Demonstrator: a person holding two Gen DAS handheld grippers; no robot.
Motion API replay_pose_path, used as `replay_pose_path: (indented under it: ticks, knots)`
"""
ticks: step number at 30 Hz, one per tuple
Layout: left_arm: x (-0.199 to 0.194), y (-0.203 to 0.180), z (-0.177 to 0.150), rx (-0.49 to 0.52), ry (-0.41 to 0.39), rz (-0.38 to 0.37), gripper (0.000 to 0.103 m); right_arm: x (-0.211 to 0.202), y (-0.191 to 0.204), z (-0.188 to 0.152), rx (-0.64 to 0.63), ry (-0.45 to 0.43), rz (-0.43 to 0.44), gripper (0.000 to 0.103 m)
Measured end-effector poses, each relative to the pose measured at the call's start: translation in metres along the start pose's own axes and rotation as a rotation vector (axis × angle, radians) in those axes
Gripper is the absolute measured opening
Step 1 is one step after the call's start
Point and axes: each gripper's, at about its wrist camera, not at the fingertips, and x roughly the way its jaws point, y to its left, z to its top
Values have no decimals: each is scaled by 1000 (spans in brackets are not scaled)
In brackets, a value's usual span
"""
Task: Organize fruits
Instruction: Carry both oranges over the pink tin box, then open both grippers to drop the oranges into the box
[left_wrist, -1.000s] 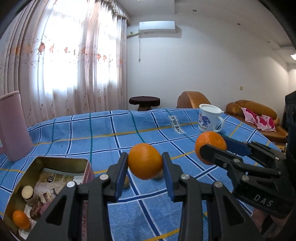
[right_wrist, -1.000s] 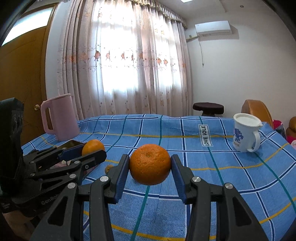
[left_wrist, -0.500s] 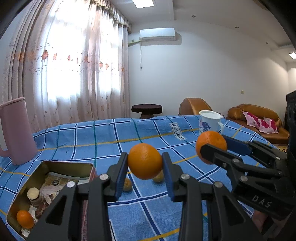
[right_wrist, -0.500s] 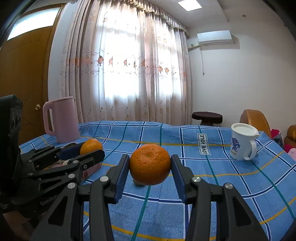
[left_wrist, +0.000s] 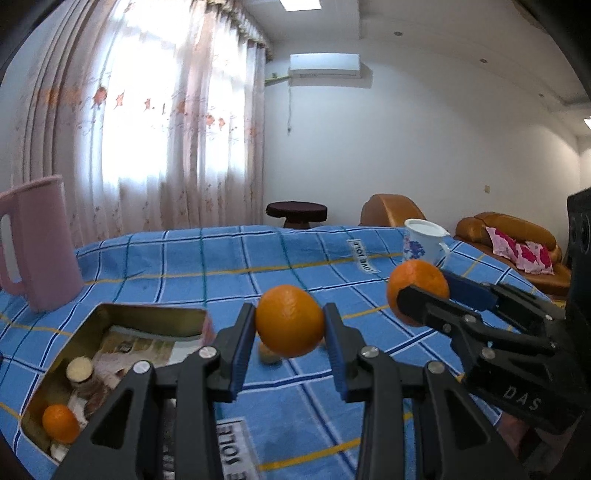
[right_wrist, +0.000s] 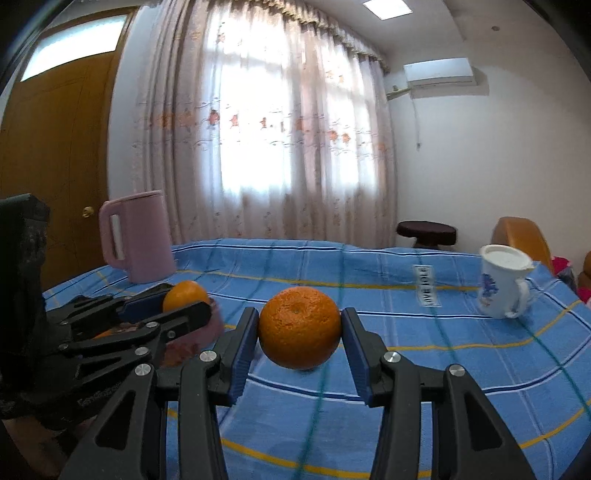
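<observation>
My left gripper is shut on an orange and holds it above the blue checked tablecloth, just right of an open metal tin. The tin holds one small orange and other small items. My right gripper is shut on a second orange, also held above the cloth. In the left wrist view this orange is at the right. In the right wrist view the left gripper's orange is at the left. A small brownish fruit lies on the cloth behind the left gripper.
A pink jug stands at the far left of the table, also seen from the right wrist. A white mug with a blue pattern stands at the far right. A stool and sofas lie beyond the table.
Both grippers have risen and tilted up a little with their oranges still held. The tin and jug have shifted right and further into the left wrist view.
</observation>
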Motion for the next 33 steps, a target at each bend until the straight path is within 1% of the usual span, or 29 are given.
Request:
replay_pose_path:
  ticks: [5, 8, 11, 16, 18, 23, 29, 33]
  knots:
    - [-9, 29, 0, -49, 18, 25, 38, 14, 25, 6, 11, 32, 82, 48]
    - [-17, 47, 0, -73, 21, 42, 38, 21, 44, 11, -4, 51, 130, 48]
    - [-27, 70, -2, -95, 32, 74, 38, 28, 66, 13, -32, 63, 173, 48]
    - [-35, 107, -5, -132, 52, 135, 38, 44, 100, 13, -54, 109, 250, 48]
    - [-37, 122, -8, -148, 61, 164, 38, 49, 115, 10, -74, 126, 271, 48]
    - [-36, 145, -17, -181, 98, 205, 38, 60, 147, 1, -132, 172, 317, 48]
    - [-41, 160, -24, -202, 106, 237, 39, 70, 174, -4, -199, 204, 339, 48]
    - [-45, 166, -26, -209, 104, 258, 40, 83, 184, -7, -217, 264, 353, 49]
